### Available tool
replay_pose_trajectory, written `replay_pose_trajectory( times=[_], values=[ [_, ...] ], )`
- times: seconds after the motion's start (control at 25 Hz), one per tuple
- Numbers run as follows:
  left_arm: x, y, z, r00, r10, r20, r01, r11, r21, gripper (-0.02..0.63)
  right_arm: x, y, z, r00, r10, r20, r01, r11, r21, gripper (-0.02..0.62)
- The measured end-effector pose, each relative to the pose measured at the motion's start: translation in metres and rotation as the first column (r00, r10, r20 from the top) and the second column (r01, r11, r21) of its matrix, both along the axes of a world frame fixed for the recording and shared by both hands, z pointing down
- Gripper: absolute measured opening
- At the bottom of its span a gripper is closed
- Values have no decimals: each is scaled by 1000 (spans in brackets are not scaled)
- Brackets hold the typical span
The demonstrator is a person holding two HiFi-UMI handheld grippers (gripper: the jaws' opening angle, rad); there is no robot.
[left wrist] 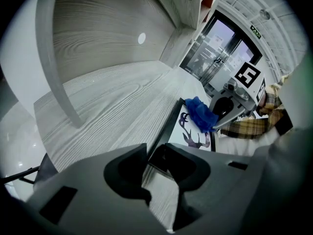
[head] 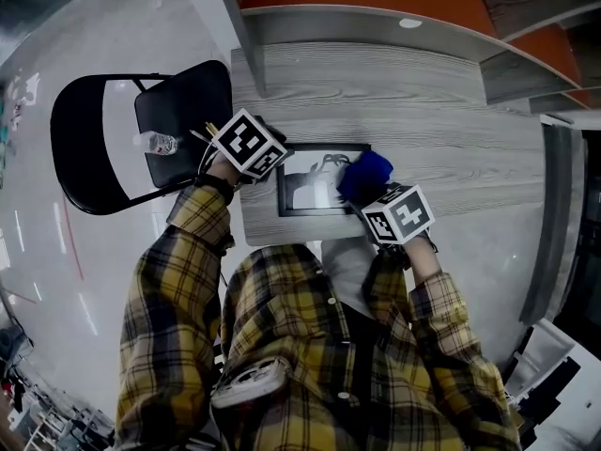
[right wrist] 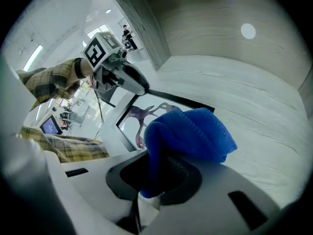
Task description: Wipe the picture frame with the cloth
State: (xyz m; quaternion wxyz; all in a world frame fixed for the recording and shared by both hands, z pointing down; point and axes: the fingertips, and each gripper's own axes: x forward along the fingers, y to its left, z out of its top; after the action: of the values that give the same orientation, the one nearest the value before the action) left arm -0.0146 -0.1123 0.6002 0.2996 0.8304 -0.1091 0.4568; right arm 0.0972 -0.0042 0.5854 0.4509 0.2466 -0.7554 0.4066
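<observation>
I'm wiping now: left claw [left wrist: 159, 168] is clamping a corner of the picture frame [head: 305, 192], flat on the table [head: 451, 111] mid-picture, right claw [right wrist: 161, 180] is gripping the cloth [head: 364, 175] over its right side, so next I'm prob. needing a light sweep across the glass.

The left gripper [left wrist: 157, 153] fills the lower part of the left gripper view, its dark jaws closed on the near corner of the picture frame [left wrist: 191, 133]. The black frame lies flat on the grey wood-grain tabletop [left wrist: 112, 102], well in from the tabletop's left edge, and holds a white print with a dark antlered figure. At the frame's far end the right gripper [left wrist: 218, 117] presses a blue cloth [left wrist: 200, 112] onto the print. Behind it show its marker cube [left wrist: 248, 76] and a plaid sleeve [left wrist: 250, 127].
</observation>
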Motion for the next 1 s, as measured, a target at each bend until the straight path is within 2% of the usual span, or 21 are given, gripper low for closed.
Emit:
replay_pose_trajectory(
  times=[0.2, 0.36, 0.44, 0.52, 0.64, 0.8, 0.88, 1.0],
  values=[
    [1, 0, 0, 1000, 4, 0, -4, 1000, -4, 120, 6, 18, -8, 998, 35, 43, -35, 999, -20, 53],
    [1, 0, 0, 1000, 5, 1, -5, 1000, -7, 120, 7, 42, -7, 999, -6, 50, 10, 997, -77, 53],
    [0, -1, -1, 1000, 2, -1, -2, 1000, -4, 120, 6, 46, -7, 998, -21, 55, 25, 997, -66, 53],
    [-1, 0, -1, 1000, -3, -6, 3, 1000, 0, 120, 4, 41, -18, 998, -42, 56, 44, 998, -33, 53],
    [-3, 0, -2, 1000, -13, -12, 13, 1000, 1, 117, -10, 13, -56, 995, -44, 89, 37, 996, 83, 54],
    [-6, 1, -3, 999, -26, -20, 26, 1000, 1, 115, -25, -46, -100, 988, 4, 155, -44, 965, 257, 54],
    [-6, 1, -3, 999, -28, -21, 28, 1000, 3, 115, -26, -74, -96, 988, 42, 151, -85, 953, 292, 54],
    [-4, 1, -3, 999, -30, -25, 30, 1000, 4, 115, -22, -102, -61, 993, 85, 79, -104, 951, 291, 54]
  ],
)
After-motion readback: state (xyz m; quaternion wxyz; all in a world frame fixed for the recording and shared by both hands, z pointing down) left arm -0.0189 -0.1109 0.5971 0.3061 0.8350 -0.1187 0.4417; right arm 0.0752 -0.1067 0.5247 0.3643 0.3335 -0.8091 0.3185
